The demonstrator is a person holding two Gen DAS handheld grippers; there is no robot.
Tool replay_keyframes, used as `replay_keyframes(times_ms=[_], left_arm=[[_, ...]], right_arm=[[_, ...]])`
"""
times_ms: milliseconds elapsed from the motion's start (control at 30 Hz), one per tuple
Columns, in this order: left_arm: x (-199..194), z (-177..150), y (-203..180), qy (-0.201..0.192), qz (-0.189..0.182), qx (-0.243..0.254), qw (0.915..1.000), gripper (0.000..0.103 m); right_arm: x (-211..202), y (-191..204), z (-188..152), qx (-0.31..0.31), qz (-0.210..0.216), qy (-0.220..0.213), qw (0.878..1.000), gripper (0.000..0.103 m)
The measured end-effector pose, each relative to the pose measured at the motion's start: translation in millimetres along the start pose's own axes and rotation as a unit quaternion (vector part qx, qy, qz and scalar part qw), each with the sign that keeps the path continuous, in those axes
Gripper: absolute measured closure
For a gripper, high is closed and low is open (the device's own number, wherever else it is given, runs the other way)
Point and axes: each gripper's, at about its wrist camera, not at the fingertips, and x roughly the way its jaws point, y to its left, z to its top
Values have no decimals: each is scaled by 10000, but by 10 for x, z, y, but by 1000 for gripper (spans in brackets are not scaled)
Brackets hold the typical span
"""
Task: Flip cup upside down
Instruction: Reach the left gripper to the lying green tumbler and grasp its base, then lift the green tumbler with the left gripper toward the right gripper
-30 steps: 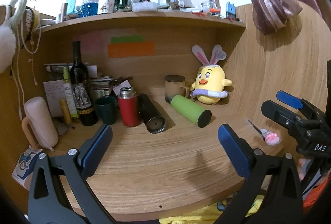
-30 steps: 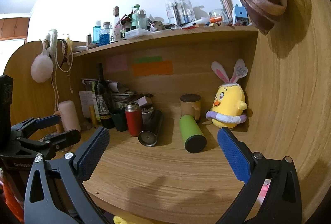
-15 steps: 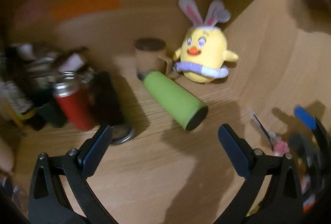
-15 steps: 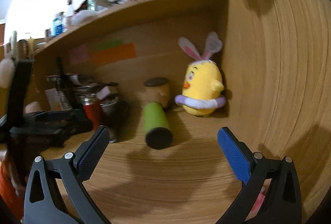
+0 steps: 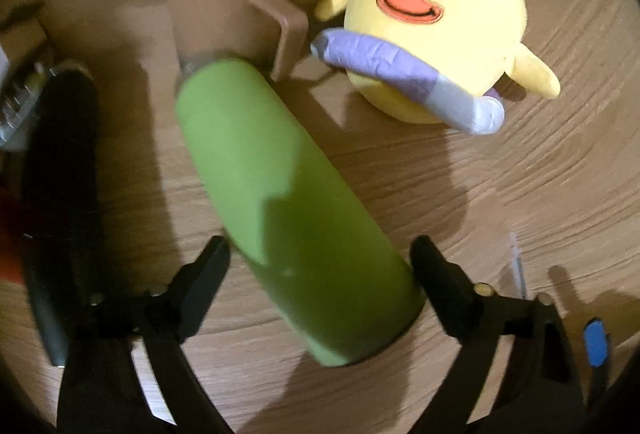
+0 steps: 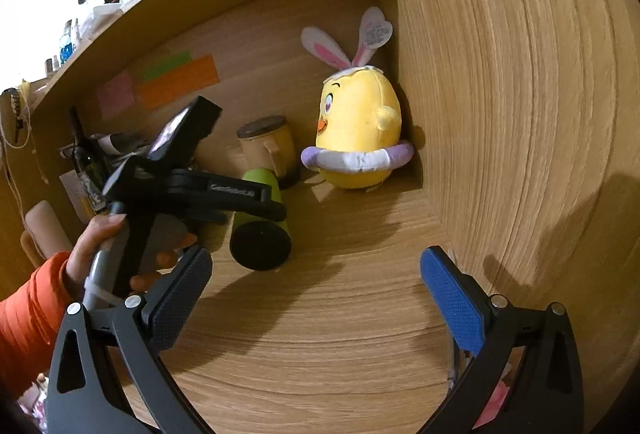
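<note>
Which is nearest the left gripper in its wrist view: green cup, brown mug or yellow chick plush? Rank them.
1. Green cup: lying on its side between the left gripper fingers.
2. Brown mug: behind the cup's far end.
3. Yellow chick plush: back right; roughly level with the mug, hard to separate.

Very little writing can be read here. A line of small pale lettering runs along the black arm of the left gripper as seen from the right wrist camera, but it is too blurred to spell out. A heart-shaped tag on one ear of the yellow plush chick carries fine print that is too small to read, and the pink, green and orange sticky notes on the back wall of the shelf show no writing that can be made out.
</note>
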Motion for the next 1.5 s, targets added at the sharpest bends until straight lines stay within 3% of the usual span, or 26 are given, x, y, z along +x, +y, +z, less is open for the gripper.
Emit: replay_keyframes(times_ms=[333, 633, 867, 1100, 1300, 1500], left_arm=[[-161, -283, 105, -11, -70, -416, 9991, 28], [-346, -726, -27, -15, -5, -199, 9998, 37], [-681, -1356, 32, -262, 219, 167, 9993, 38], [-1039, -1940, 193, -507, 312, 61, 9982, 37], [-1160, -2166, 304, -739, 360, -308, 9961, 37], [-1202, -2163, 316, -698, 240, -223, 9970, 38]], right_arm=[[-64, 69, -17, -55, 19, -2, 10000, 0], [-329, 287, -122, -280, 99, -100, 9995, 0], [-589, 479, -289, -482, 269, -154, 9984, 0], [-782, 677, -417, -654, 484, -229, 9964, 0], [-817, 836, -493, -843, 598, -233, 9944, 0], [-801, 942, -554, -1034, 640, -186, 9924, 0]])
